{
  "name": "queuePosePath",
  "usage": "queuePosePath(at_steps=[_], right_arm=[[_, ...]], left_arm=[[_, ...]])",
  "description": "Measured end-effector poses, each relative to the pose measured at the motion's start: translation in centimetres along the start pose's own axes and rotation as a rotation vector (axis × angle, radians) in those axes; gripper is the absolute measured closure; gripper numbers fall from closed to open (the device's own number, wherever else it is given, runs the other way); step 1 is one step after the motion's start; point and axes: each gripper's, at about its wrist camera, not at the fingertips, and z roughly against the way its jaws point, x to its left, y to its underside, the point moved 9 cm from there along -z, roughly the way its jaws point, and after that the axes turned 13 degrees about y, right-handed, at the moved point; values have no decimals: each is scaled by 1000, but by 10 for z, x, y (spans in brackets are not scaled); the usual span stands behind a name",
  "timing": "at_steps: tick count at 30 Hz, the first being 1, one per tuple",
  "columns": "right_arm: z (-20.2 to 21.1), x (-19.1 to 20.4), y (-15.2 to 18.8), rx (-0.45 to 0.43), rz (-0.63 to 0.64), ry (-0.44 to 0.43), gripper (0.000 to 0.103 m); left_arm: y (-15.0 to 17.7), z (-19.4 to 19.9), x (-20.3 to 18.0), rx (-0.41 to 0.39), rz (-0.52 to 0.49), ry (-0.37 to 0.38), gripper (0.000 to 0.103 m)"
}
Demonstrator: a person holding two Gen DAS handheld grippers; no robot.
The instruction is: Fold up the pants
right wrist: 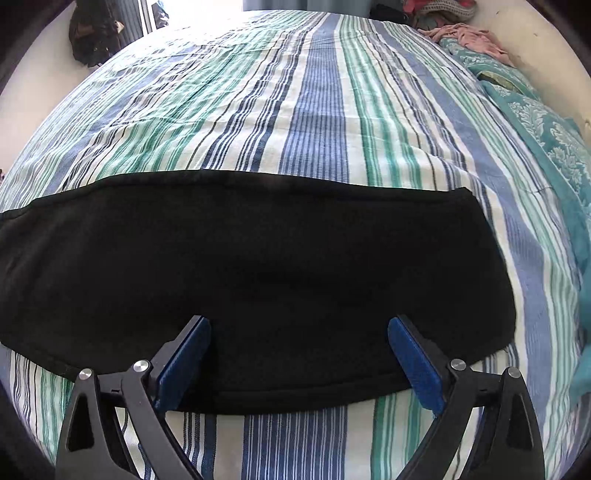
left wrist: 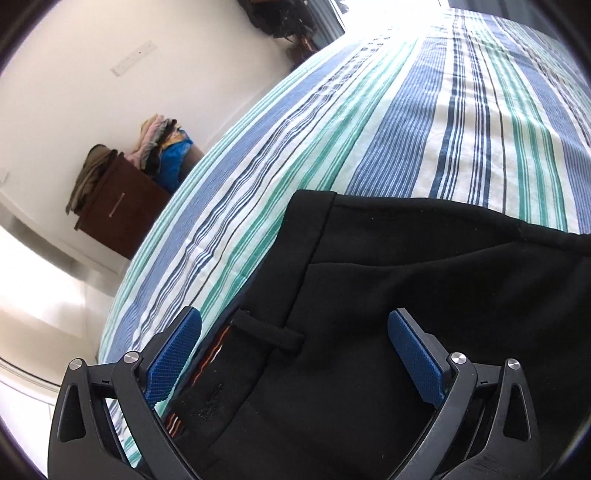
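Observation:
Black pants (left wrist: 388, 295) lie on a striped bed sheet (left wrist: 369, 129). In the left wrist view I see the waistband end with a belt loop (left wrist: 269, 334) and a striped lining at its edge. My left gripper (left wrist: 295, 325) hangs open just above that waistband, with nothing pressed between its blue pads (left wrist: 173, 358). The right wrist view shows the black pants (right wrist: 258, 266) as a flat folded band across the bed sheet (right wrist: 314, 110). My right gripper (right wrist: 299, 332) stands wide open over the band's near edge, gripping nothing.
A brown cabinet (left wrist: 122, 214) piled with clothes (left wrist: 162, 144) stands by the white wall left of the bed. A teal patterned blanket (right wrist: 546, 129) and pink cloth (right wrist: 469, 38) lie along the bed's right side. A dark bag (right wrist: 96, 33) sits at the far left.

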Motion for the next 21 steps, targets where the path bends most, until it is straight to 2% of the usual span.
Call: queuePosePath(at_steps=[1, 3, 5, 8, 9, 10, 11, 12, 13, 14, 16, 17, 19, 21], right_arm=[[16, -2, 1, -17, -21, 5, 8], [65, 3, 11, -107, -60, -38, 8], [115, 29, 37, -172, -86, -117, 8], [175, 100, 99, -168, -116, -355, 8], [186, 126, 124, -148, -101, -407, 8], [192, 150, 147, -119, -76, -436, 8], [191, 170, 172, -84, -42, -437, 8], [185, 181, 194, -53, -17, -413, 9], [175, 181, 212, -26, -6, -372, 11], [169, 170, 225, -35, -6, -328, 15], [162, 130, 239, -73, -15, -216, 14], [149, 102, 248, -38, -53, -147, 12], [129, 37, 262, 32, -214, -117, 13], [119, -20, 269, 31, -363, -110, 24]], left_arm=[[5, 16, -3, -26, -2, 71, 3], [25, 56, -24, -82, -51, 206, 2], [63, 95, -60, -84, -142, 343, 2], [145, 149, -136, -44, -279, 589, 2], [175, 162, -162, -20, -354, 650, 2], [199, 176, -190, -4, -435, 678, 2], [222, 180, -209, 6, -518, 668, 2], [241, 175, -220, 18, -588, 620, 1], [249, 178, -222, -11, -613, 589, 0], [249, 182, -218, -56, -607, 604, 0], [245, 179, -204, -25, -600, 603, 0], [241, 175, -194, -13, -570, 603, 0], [232, 163, -168, 12, -492, 589, 0], [223, 152, -141, 26, -418, 577, 0]])
